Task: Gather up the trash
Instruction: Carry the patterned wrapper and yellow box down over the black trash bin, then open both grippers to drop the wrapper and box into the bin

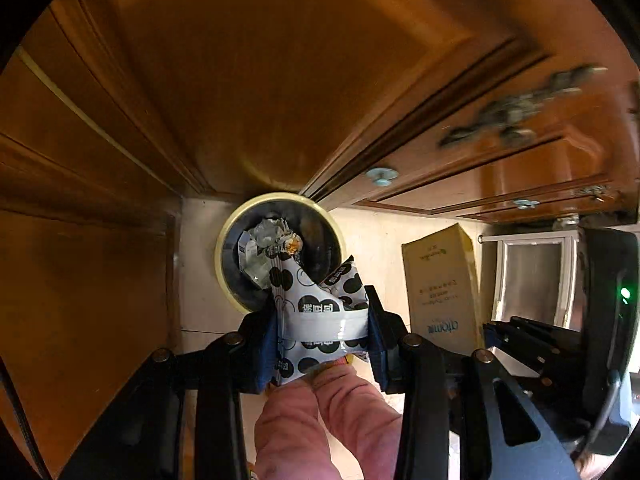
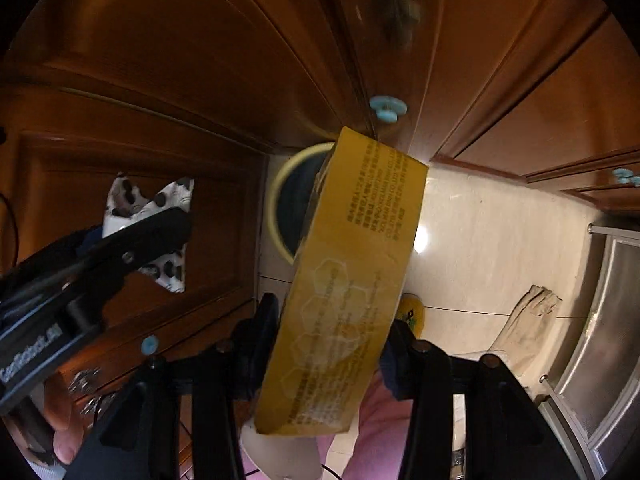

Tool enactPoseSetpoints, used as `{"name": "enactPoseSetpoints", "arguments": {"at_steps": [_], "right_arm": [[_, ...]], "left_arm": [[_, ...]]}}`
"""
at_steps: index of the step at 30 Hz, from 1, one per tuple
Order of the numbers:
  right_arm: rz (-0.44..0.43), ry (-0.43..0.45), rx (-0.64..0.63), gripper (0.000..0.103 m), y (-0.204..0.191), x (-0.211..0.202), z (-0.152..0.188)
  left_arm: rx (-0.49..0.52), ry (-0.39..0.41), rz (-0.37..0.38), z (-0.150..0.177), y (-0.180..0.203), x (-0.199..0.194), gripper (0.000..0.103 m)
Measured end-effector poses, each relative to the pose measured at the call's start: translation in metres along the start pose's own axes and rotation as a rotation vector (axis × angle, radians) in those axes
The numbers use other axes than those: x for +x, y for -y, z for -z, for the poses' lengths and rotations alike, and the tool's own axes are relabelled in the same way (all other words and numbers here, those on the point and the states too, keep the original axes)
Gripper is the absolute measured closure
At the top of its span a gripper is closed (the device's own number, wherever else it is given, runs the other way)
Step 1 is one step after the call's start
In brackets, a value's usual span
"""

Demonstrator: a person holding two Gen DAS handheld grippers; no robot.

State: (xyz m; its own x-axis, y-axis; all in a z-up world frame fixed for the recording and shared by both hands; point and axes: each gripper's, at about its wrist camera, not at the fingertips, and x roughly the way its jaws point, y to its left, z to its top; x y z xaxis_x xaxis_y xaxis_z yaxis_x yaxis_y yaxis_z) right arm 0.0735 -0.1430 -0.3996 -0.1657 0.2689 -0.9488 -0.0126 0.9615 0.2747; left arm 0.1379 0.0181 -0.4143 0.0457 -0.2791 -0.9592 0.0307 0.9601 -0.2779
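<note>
on the left gripper, seen from the right wrist view, white letters on its black body read about "genrobot.ai", blurred at the start. the yellow box carries a blue brand word upside down near its lower end, too unclear to spell, and small lines of print that cannot be read. the spotted wrapper has white chinese characters inside black dots; they are upside down and i cannot read them surely.

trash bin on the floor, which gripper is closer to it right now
Left, as far as the views show. The left gripper, shut on the spotted wrapper, hovers over the trash bin rim. The right gripper, holding the yellow box, looks farther back.
</note>
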Motion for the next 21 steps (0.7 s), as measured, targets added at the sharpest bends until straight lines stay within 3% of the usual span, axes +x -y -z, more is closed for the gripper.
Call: {"name": "enactPoseSetpoints", "arguments": {"at_steps": [7, 10, 14, 21], "right_arm": [[0.0, -0.039, -0.011, 0.054, 0.01, 0.059, -0.026], [-0.012, -0.055, -0.03, 0.053, 0.01, 0.074, -0.034], [-0.002, -0.061, -0.052, 0.046, 0.001, 0.081, -0.041], [0.01, -0.058, -0.049, 0.043, 0.007, 0.077, -0.04]], "left_arm": [[-0.029, -0.012, 0.006, 0.0, -0.015, 0.048, 0.066], [-0.04, -0.014, 0.009, -0.001, -0.022, 0.058, 0.061], [-0.051, -0.021, 0.014, -0.002, -0.024, 0.061, 0.043], [-0.066, -0.009, -0.002, -0.005, -0.031, 0.053, 0.042]]}}
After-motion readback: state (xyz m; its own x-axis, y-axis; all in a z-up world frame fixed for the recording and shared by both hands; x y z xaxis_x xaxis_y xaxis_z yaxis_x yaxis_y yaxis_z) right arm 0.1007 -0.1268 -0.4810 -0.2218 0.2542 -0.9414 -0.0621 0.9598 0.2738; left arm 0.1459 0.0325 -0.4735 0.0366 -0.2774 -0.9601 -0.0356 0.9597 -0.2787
